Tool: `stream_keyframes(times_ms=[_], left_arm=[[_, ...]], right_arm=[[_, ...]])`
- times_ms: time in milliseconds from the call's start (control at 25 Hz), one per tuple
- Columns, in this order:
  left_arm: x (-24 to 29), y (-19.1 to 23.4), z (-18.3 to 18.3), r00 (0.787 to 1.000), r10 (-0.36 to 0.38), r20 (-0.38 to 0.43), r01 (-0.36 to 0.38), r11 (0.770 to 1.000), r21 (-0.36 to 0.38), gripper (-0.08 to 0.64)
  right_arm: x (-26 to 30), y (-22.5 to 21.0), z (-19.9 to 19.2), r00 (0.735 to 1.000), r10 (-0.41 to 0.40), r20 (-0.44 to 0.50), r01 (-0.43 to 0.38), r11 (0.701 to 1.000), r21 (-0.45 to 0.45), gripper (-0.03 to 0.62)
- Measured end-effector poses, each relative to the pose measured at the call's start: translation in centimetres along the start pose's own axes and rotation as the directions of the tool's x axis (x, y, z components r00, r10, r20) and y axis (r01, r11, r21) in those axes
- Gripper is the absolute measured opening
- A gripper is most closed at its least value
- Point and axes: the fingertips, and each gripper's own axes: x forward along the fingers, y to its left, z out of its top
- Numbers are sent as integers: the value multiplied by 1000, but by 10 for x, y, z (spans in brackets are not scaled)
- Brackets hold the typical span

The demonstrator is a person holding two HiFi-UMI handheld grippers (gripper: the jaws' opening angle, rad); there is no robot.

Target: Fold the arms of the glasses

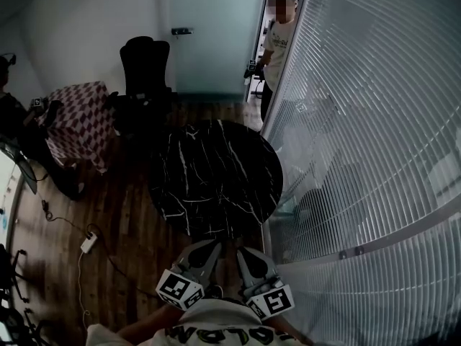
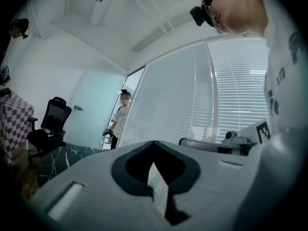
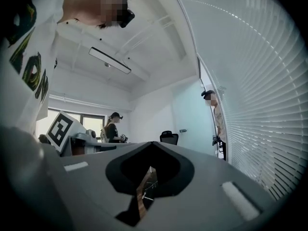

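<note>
No glasses show in any view. In the head view my left gripper [image 1: 214, 246] and right gripper [image 1: 240, 251] are side by side at the bottom, close to my body, just short of the near edge of a round black marble table [image 1: 216, 171]. Both point level toward the table. The left gripper [image 2: 154, 177] has its jaws shut together with nothing between them. The right gripper [image 3: 147, 182] looks the same, shut and empty. The tabletop looks bare from here.
A glass wall with white blinds [image 1: 360, 121] runs along the right, close to the table. A person [image 1: 277, 42] stands in the far doorway. A black office chair [image 1: 144, 71] and a checked-cloth table [image 1: 79, 117] stand behind, left. A power strip [image 1: 88, 242] lies on the wooden floor.
</note>
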Motion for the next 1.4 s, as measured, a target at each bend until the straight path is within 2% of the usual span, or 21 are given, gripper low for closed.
stream_keyframes(times_ms=[160,400,640,1040,1200,1400], left_arm=[[8,15,7,1000,2,12,-2,1000,7,-2],[27,62,11,999,18,28,-19,1000,7,-2],[41,119,49,999,18,39,-18,1000,17,-2],[77,215,86,999,-8,38,7,1000,18,-2],[91,232,89,999,-35,20,33,997,72,-2],[103,246,88,999,-33,7,32,998,49,-2]], right_arm=[[18,-2,4,999,32,-4,-32,999,1,0],[66,-18,-2,999,39,12,-39,999,-8,0],[136,-25,14,1000,19,-3,-19,999,-38,0],[245,-41,22,1000,-6,-8,6,999,-48,0],[267,-53,16,999,-33,-11,32,999,-35,0],[283,-65,12,999,-44,-26,43,999,-33,0]])
